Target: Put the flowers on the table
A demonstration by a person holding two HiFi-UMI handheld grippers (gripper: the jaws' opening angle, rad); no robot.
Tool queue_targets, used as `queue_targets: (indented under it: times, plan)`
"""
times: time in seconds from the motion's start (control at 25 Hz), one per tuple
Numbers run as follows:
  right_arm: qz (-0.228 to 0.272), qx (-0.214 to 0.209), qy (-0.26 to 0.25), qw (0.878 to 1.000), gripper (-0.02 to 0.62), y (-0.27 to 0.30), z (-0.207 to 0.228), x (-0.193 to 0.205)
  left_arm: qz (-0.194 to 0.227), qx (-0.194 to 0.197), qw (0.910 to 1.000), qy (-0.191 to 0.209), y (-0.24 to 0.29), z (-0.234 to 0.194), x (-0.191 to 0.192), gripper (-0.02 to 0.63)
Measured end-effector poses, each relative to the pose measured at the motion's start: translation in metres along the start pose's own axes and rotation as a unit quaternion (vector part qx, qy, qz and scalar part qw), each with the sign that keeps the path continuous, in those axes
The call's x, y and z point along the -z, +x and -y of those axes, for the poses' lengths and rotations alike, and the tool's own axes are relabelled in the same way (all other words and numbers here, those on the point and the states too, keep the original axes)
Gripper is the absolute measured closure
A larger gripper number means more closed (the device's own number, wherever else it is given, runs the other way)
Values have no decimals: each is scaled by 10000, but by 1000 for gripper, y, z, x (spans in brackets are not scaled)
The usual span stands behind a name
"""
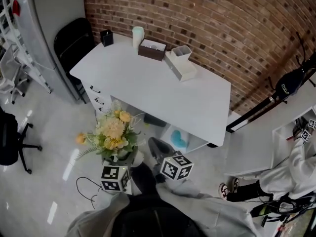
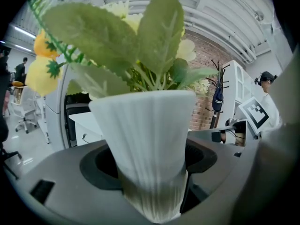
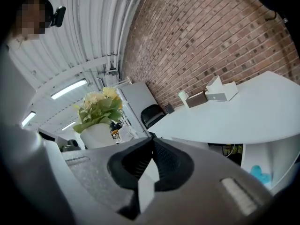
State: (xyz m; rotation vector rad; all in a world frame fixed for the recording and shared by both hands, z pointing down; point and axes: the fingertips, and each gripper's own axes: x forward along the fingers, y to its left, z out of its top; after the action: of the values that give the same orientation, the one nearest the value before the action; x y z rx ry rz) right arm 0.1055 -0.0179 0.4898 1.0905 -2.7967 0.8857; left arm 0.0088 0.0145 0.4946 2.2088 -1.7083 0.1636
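Observation:
A white ribbed vase (image 2: 147,144) with yellow and cream flowers (image 1: 113,132) and green leaves (image 2: 159,32) sits between the jaws of my left gripper (image 2: 150,161), which is shut on the vase's lower part. In the head view this left gripper (image 1: 123,162) holds the bouquet above the floor, just short of the white table's (image 1: 158,90) near-left edge. My right gripper (image 1: 157,150) hovers to the right of the vase and points toward the table. Its jaws (image 3: 151,142) are shut with nothing between them. The vase (image 3: 98,135) shows at the left of the right gripper view.
At the table's far edge stand a black box (image 1: 106,37), a pale cup (image 1: 138,35), a brown tissue box (image 1: 152,49) and a white holder (image 1: 180,63). A black chair (image 1: 74,41) stands at the table's left. A seated person (image 1: 291,172) is at right.

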Motion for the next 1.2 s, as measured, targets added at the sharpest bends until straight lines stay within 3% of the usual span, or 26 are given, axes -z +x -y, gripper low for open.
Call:
queue_targets:
  times: [0.76,1.04,1.2]
  plan:
    - [-343,-371,255,9984,595,154,79,-76,-116,-171,9993,-301,149,-82,-62,233]
    - [-554,-471,400,9966,595,209,106,-86,-55,-258,9993,-273,197,-111,-74,233]
    - [-672,-579,473,9949,595,241,116,-91,-112,-317,9984,-458,219,-126,-82,233]
